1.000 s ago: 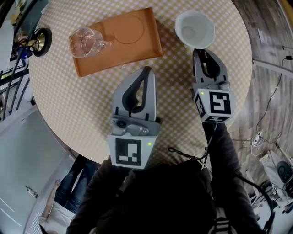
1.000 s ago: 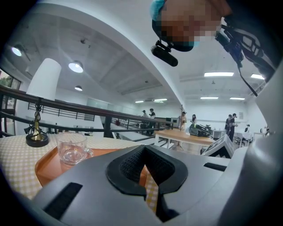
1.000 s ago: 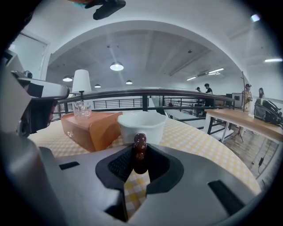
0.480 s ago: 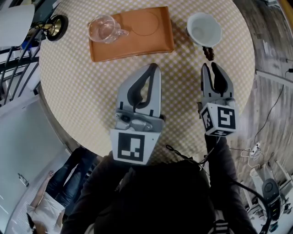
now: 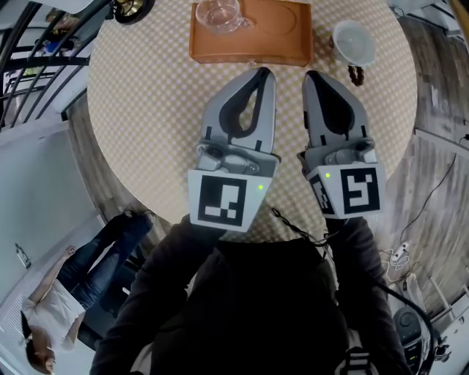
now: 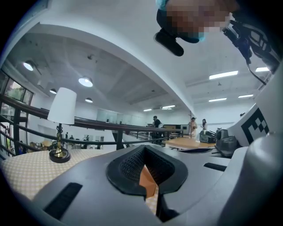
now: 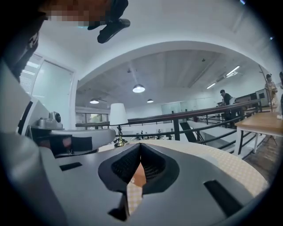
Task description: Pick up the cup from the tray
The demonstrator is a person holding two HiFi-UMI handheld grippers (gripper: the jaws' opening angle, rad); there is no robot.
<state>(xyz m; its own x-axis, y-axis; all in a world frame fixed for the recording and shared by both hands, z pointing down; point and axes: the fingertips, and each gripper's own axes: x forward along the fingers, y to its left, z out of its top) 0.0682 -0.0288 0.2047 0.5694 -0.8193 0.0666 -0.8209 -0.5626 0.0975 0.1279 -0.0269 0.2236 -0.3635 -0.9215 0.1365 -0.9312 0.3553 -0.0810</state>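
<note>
You are in a big open-plan office hall: a black metal railing [image 6: 107, 123], round white ceiling lights [image 6: 85, 81], a brown wooden desk [image 6: 190, 142] and people [image 6: 155, 126] standing beyond it.

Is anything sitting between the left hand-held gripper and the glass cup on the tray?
Nothing visible does. Only checked table and the near rim of the tray lie between the left hand-held gripper and the glass cup.
</note>
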